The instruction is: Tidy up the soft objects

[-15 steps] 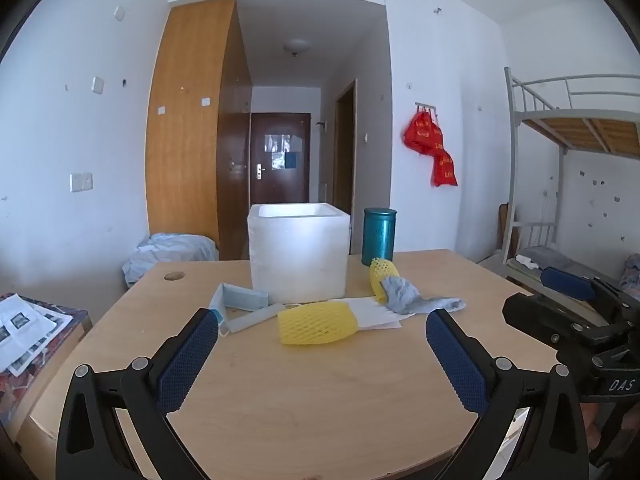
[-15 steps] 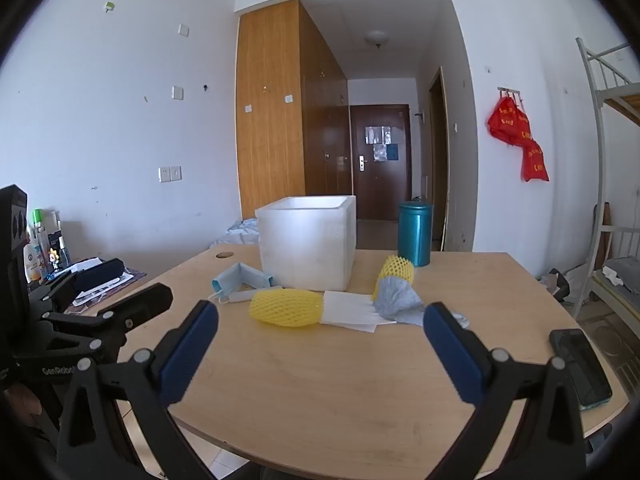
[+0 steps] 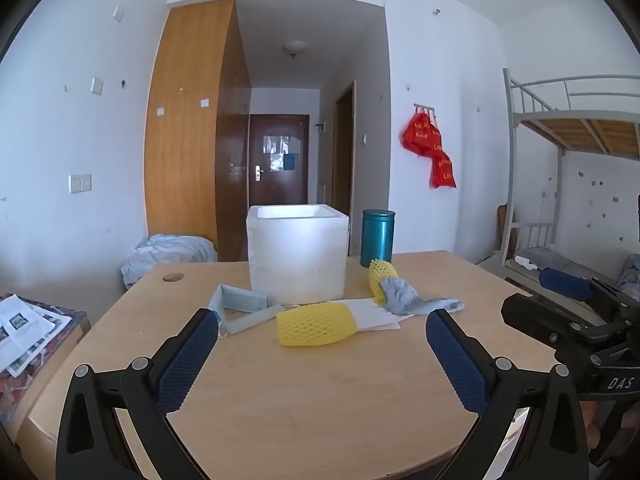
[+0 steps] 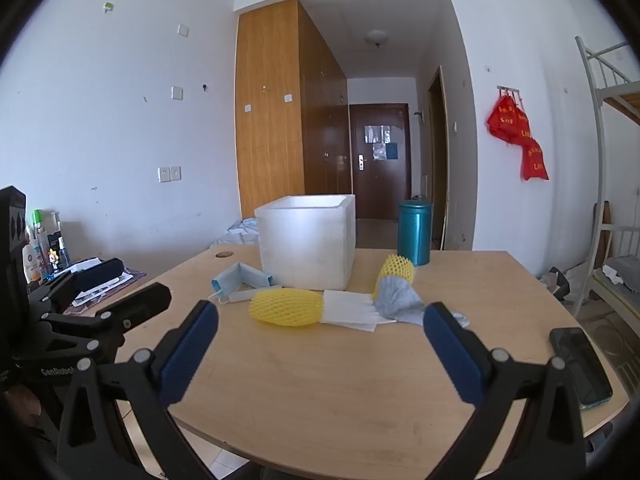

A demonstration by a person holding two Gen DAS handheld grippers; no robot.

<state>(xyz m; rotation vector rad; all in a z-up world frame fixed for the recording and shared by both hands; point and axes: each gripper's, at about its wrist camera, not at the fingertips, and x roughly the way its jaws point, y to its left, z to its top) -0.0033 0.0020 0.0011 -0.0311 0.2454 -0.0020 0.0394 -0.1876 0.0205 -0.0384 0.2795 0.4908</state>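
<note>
Nothing is seen moved since earlier; both the left gripper [image 3: 320, 344] and right gripper [image 4: 320, 340] are held apart, empty. Yellow foam net [image 3: 316, 324] is best approached low, squeezed gently.

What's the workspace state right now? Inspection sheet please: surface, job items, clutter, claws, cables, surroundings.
Surface: wooden table, bare in front, round hole at far left.
Job's things: white foam box open-topped; near yellow foam net lying in front of it; second yellow foam net to the right, partly under a grey sock; blue face mask left; white paper between.
Clutter: teal canister behind; phone at right edge.
Claws: left claw open, empty; right claw open, empty.
Cables: nothing seen.
Surroundings: wardrobe, bunk bed, red bags on wall.
</note>
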